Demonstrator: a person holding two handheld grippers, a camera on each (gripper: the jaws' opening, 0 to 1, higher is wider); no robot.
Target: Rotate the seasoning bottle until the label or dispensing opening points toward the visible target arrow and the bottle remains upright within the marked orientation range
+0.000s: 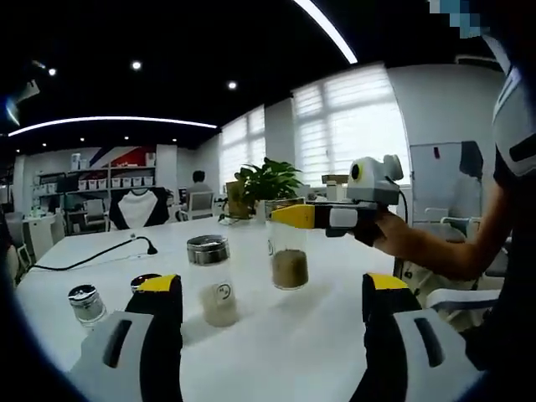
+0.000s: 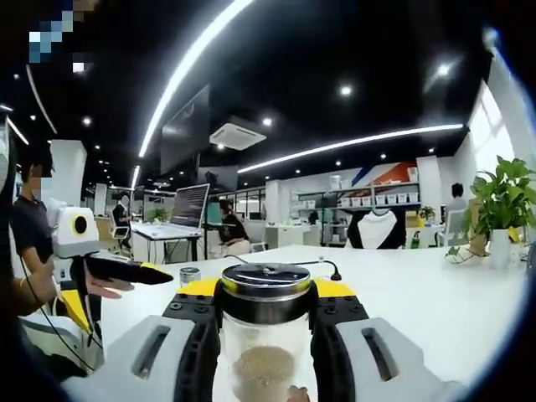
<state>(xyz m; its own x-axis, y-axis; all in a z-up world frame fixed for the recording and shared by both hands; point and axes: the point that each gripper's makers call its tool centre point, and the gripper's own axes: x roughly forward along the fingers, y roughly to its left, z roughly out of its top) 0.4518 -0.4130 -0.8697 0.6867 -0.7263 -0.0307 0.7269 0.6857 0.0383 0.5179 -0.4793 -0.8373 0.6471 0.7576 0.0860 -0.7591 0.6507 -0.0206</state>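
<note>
The white bench [image 1: 318, 335] carries everything. A potted plant [image 1: 266, 182] stands at its far side. The right tool [image 2: 264, 293] grips a seasoning bottle [image 2: 264, 335] upright between its jaws, just under the metal cap. The left tool [image 1: 272, 289] hangs wide with nothing held, near a second bottle [image 1: 213, 280] and a small shaker [image 1: 86, 303]

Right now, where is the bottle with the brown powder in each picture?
Left gripper view: the bottle stands at the centre, pinched near its top by the right gripper.
Right gripper view: bottom centre, between that view's own jaws.
Shared landmark: the potted plant.
</note>
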